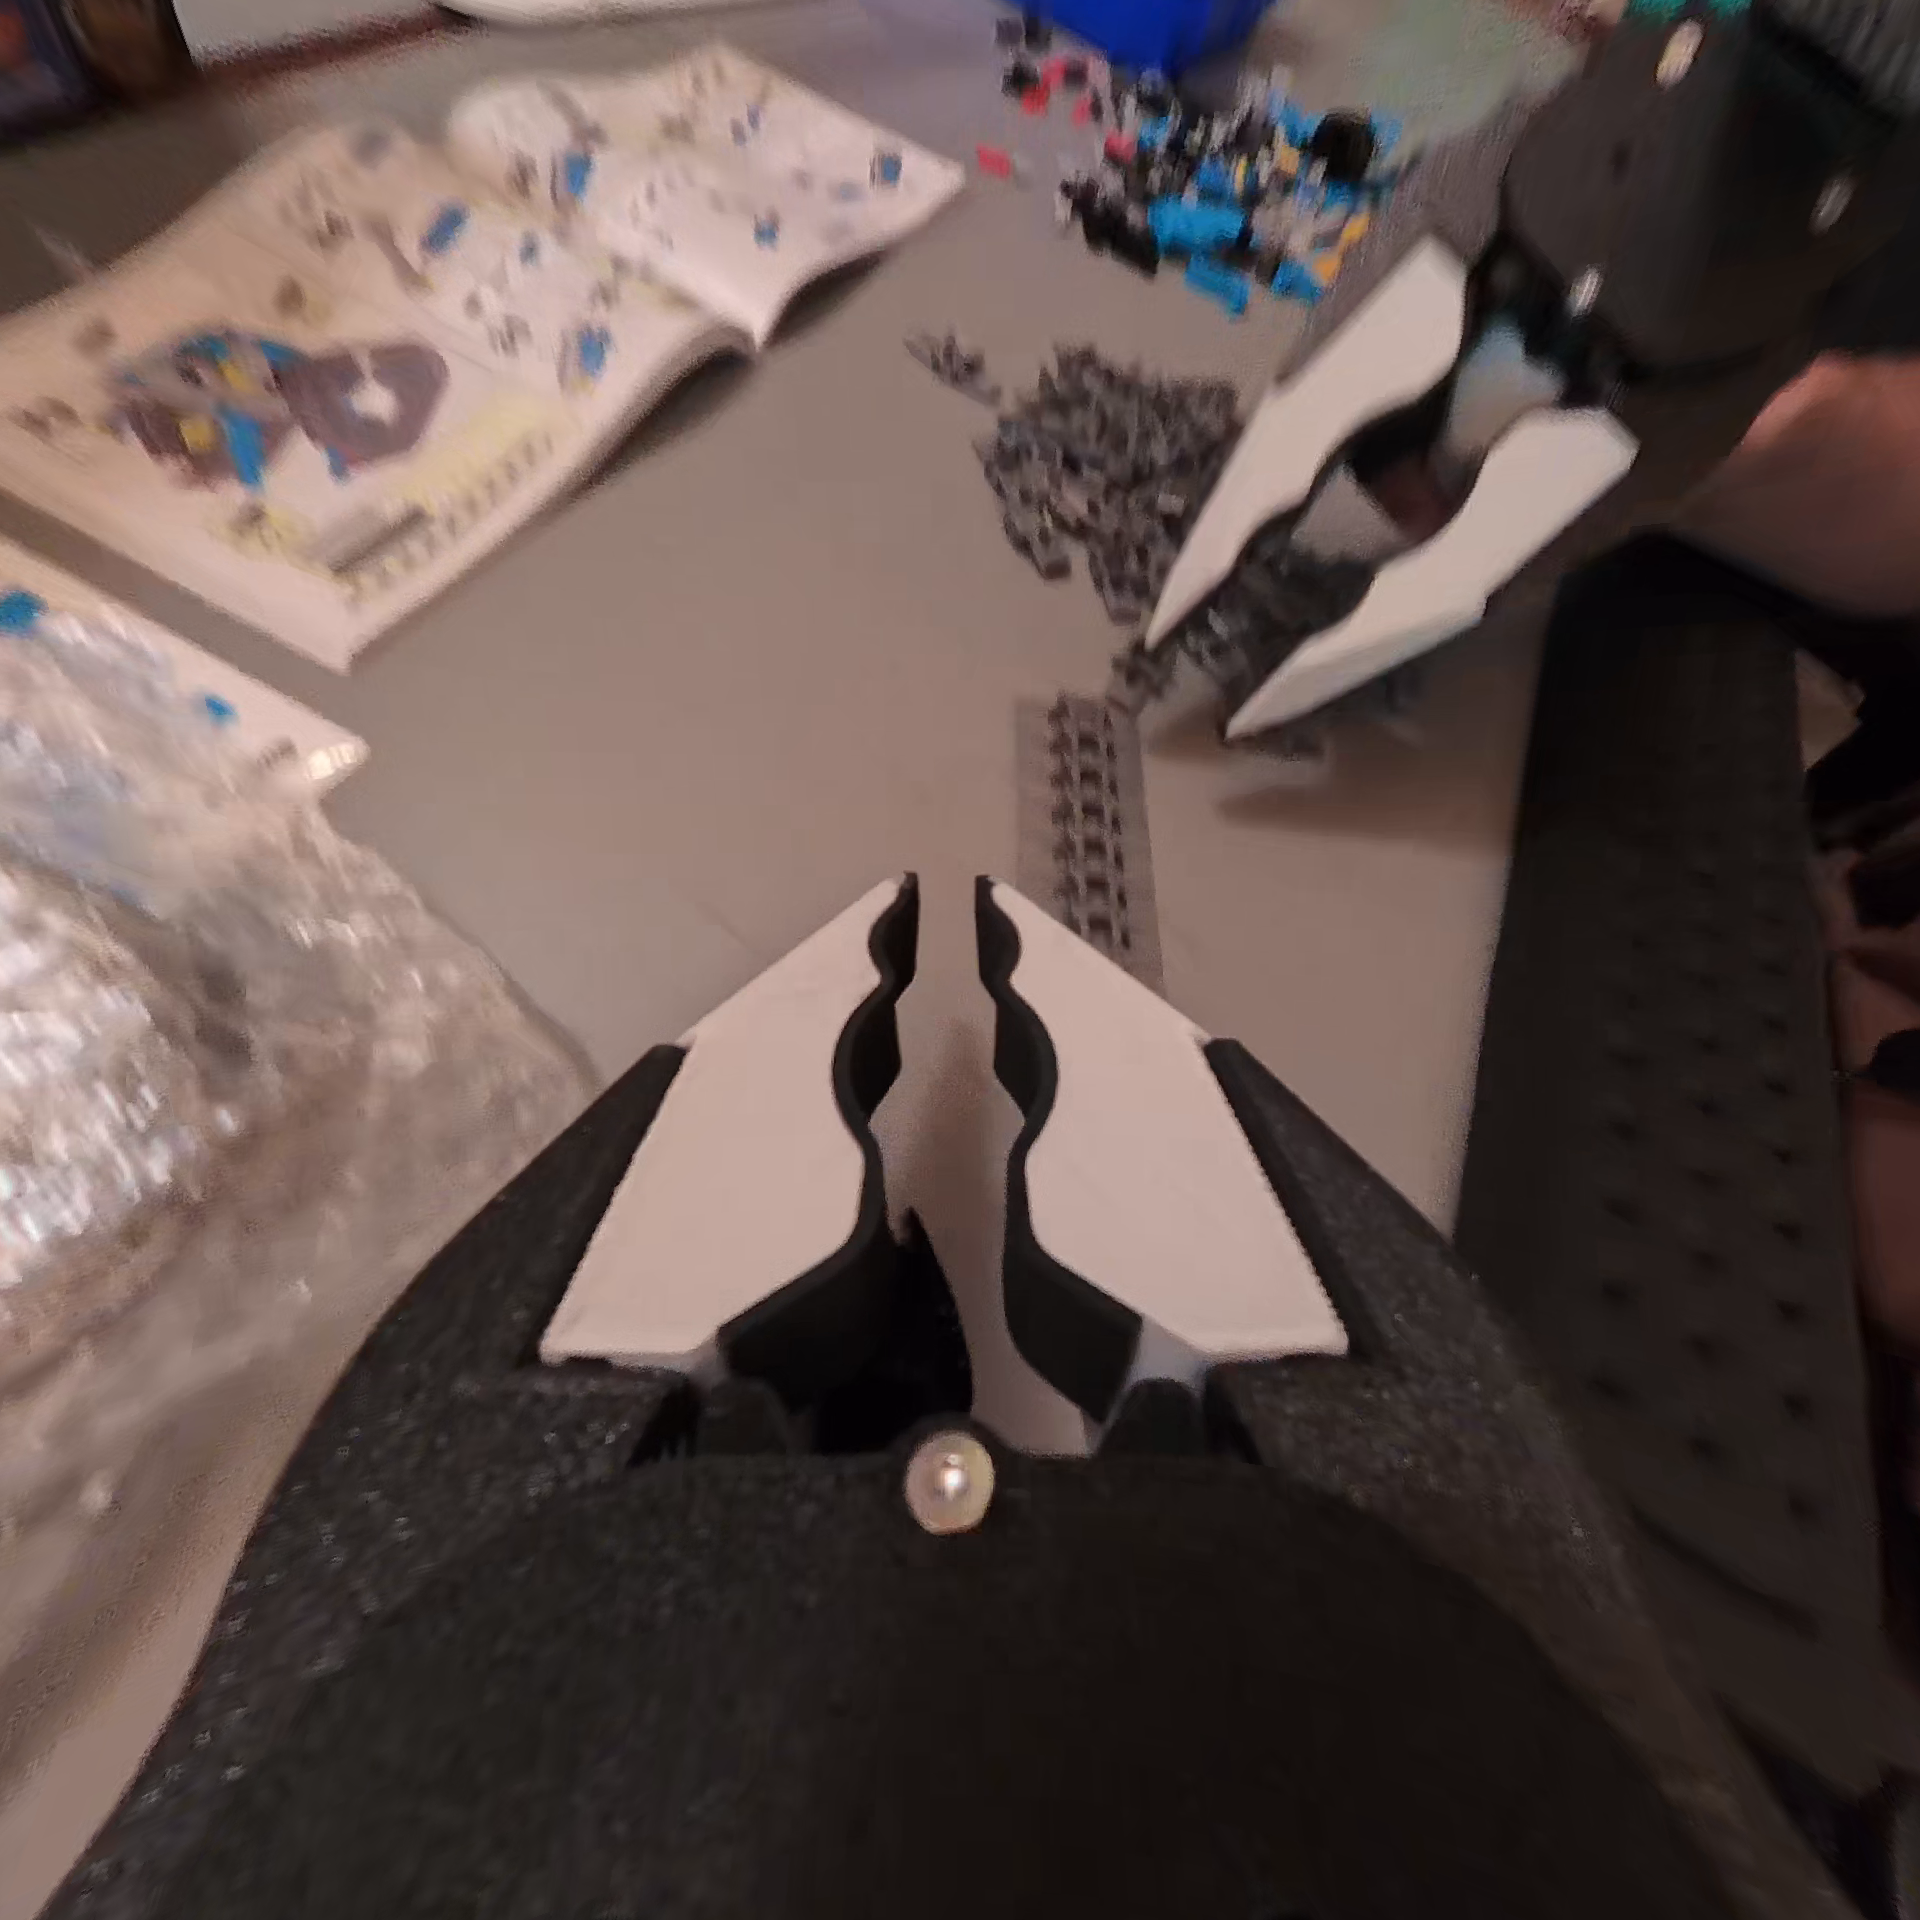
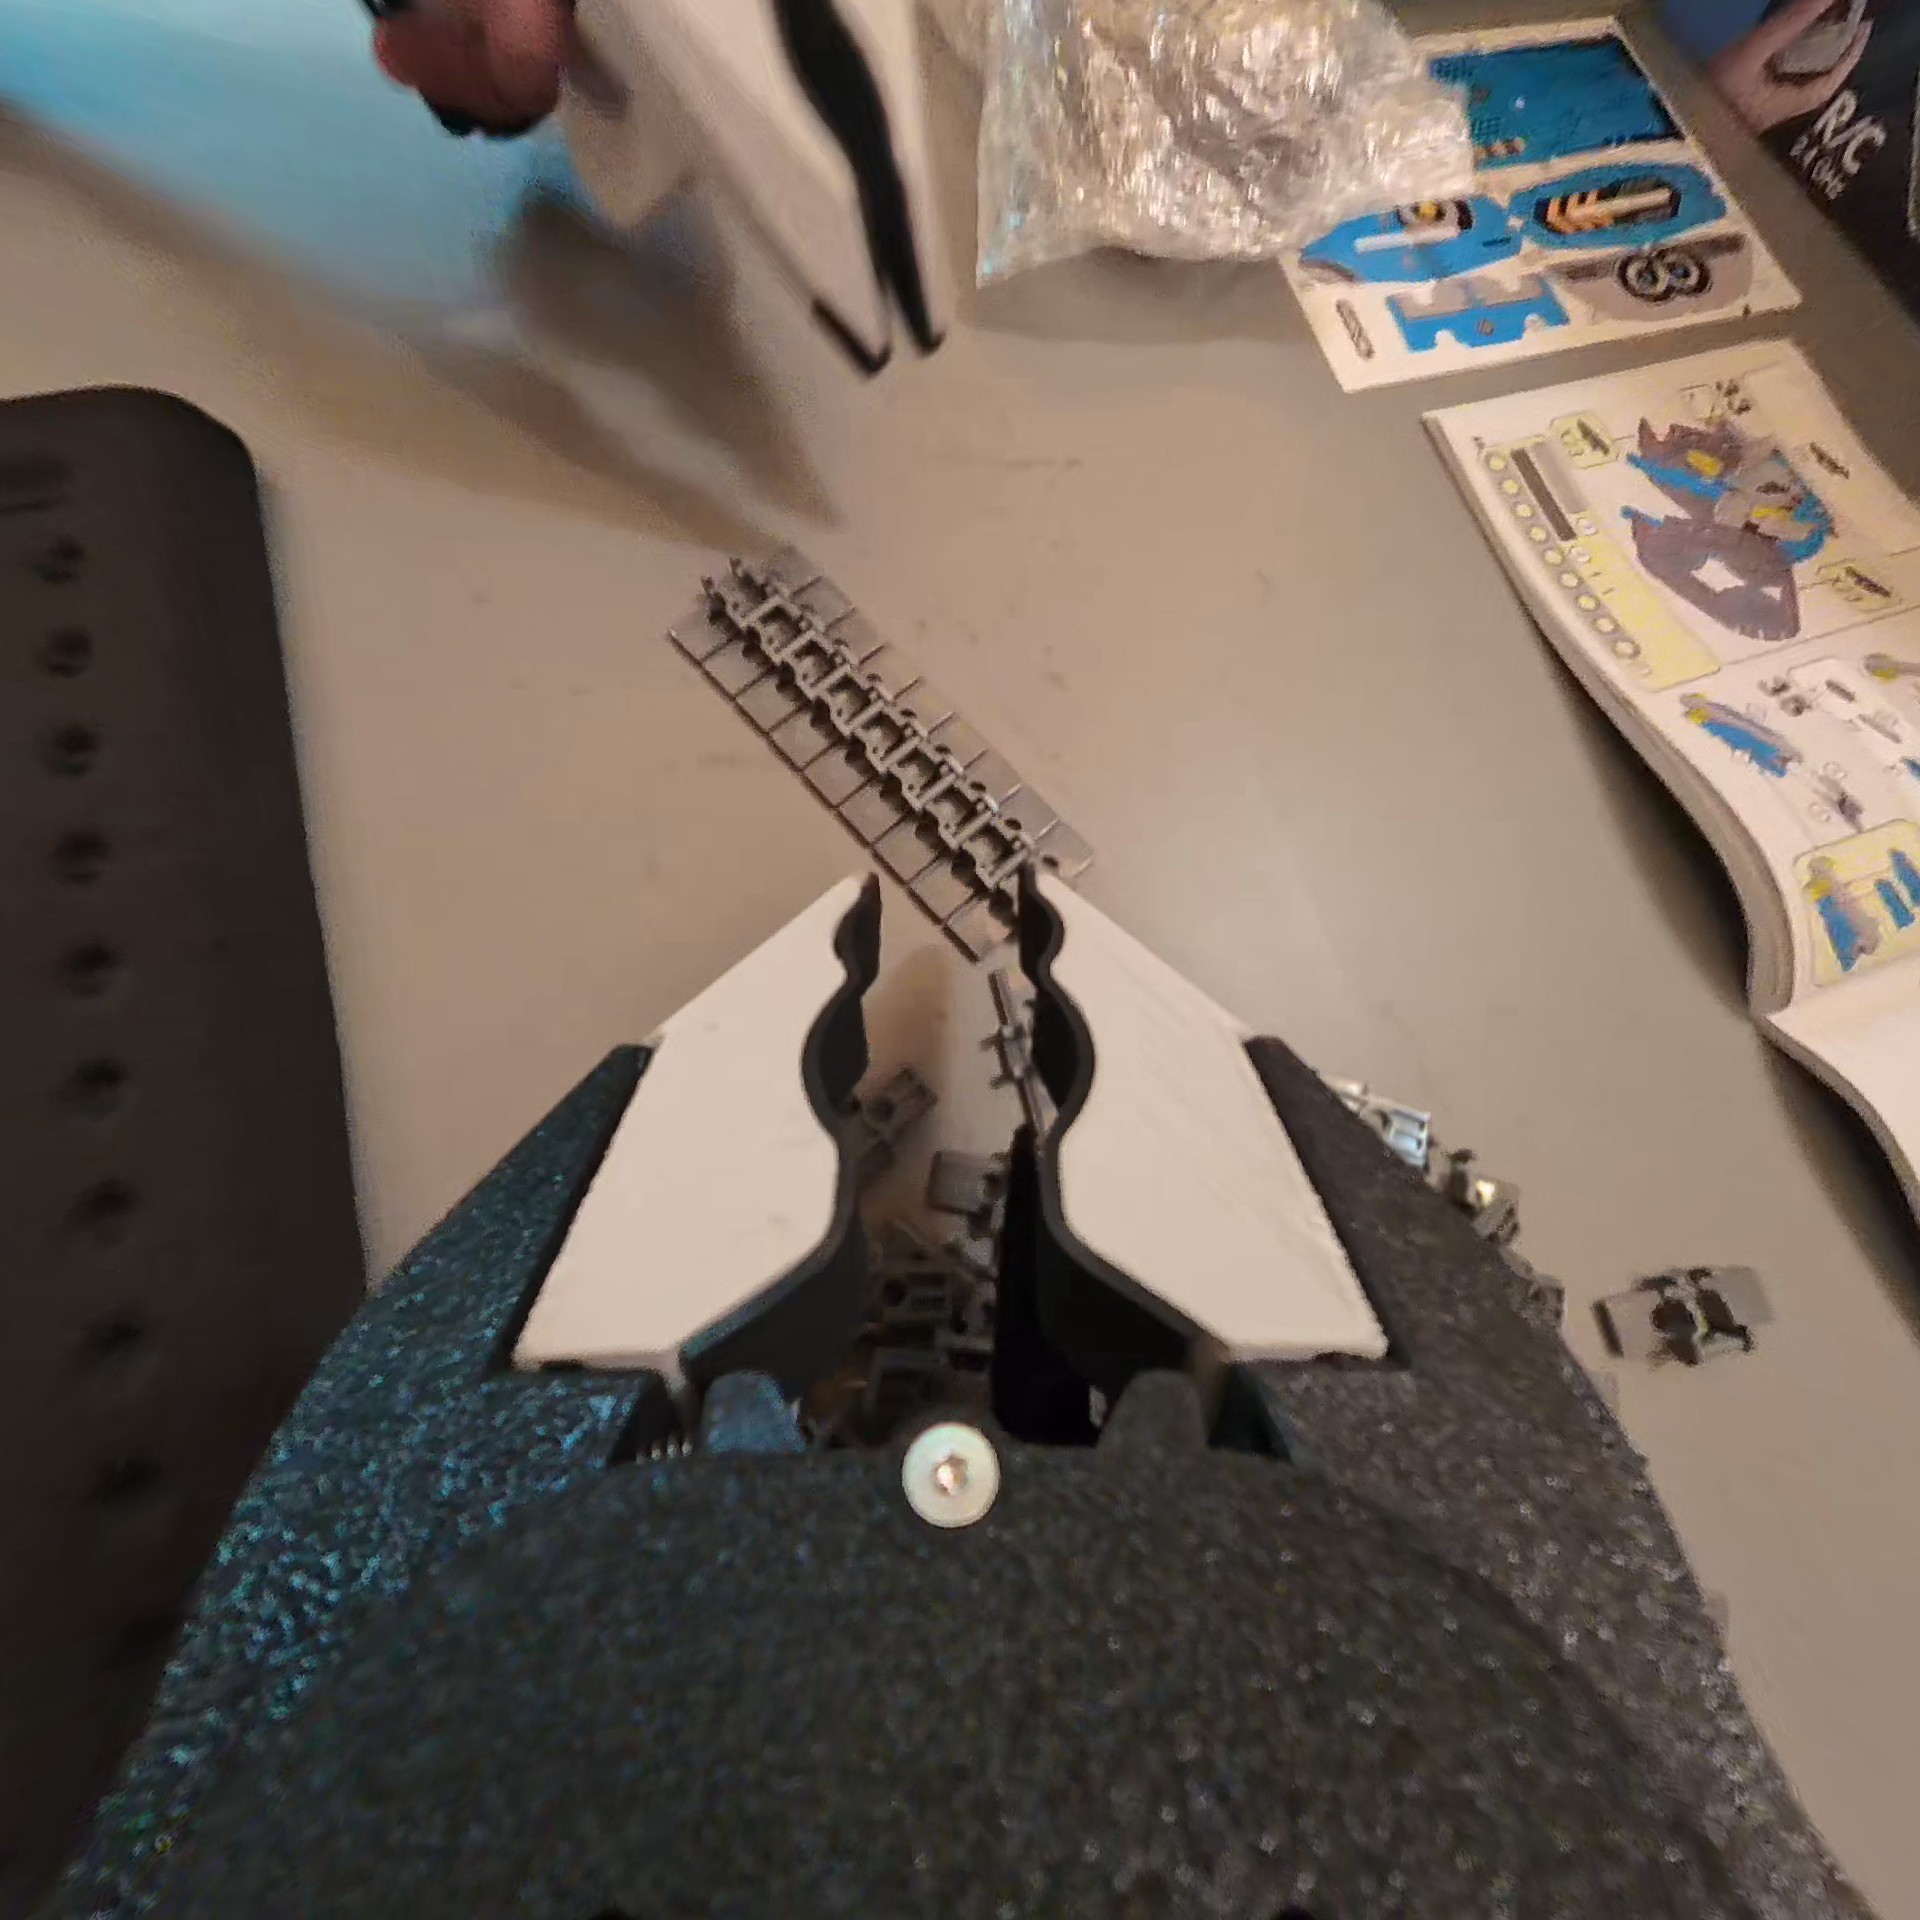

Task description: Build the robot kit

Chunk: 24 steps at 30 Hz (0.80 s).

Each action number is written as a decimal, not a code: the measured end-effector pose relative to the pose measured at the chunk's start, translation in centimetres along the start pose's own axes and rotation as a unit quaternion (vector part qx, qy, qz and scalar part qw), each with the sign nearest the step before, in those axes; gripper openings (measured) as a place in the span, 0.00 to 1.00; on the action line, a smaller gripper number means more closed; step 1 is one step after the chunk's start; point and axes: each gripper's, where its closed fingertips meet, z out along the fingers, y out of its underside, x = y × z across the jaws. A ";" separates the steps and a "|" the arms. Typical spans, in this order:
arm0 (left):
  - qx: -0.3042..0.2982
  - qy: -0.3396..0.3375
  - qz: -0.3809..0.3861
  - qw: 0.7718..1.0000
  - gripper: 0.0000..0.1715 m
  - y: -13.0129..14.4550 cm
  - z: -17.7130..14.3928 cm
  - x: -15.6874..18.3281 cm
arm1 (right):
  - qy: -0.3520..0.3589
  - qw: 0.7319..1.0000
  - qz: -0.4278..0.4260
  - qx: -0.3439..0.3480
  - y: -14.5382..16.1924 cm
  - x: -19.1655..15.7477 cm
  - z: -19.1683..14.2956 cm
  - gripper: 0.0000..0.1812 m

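Observation:
A flat strip of linked grey track pieces lies on the grey table; it also shows in the left wrist view. My right gripper is open, and its tips straddle the strip's near end. I cannot tell whether they touch it. Loose grey links lie under it, at the edge of a grey pile. From the left wrist view the right gripper hangs over that pile's near edge. My left gripper is narrowly open and empty, just short of the strip's other end. It shows blurred in the right wrist view.
An open instruction booklet, a sticker sheet and crumpled clear bags lie on the table. Blue and black bricks are heaped at the back. A dark perforated surface borders the table. One loose link lies apart. The tips of one gripper are about 11 cm away from the tips of the other.

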 end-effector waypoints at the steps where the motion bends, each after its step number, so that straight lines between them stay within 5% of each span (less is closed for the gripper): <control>1: 0.022 0.009 0.007 1.000 0.06 -1.2 0.3 -0.3 | 0.004 1.000 0.001 -0.011 0.5 0.0 0.1 0.14; 6: 0.107 0.053 0.056 0.991 0.06 -6.3 2.8 0.0 | -0.009 1.000 0.005 -0.021 1.0 -0.5 0.8 0.15; 12: 0.127 0.068 0.084 0.986 0.06 -7.7 5.7 -1.0 | -0.048 0.997 0.048 -0.036 1.8 -0.7 1.5 0.15; 19: 0.236 0.063 0.080 0.966 0.06 -9.2 2.5 -1.2 | -0.068 0.996 0.059 -0.016 0.9 -1.2 1.1 0.16; 24: 0.212 0.100 0.047 0.971 0.06 -8.4 2.3 -1.0 | -0.060 0.997 0.034 -0.033 1.4 -1.6 1.8 0.15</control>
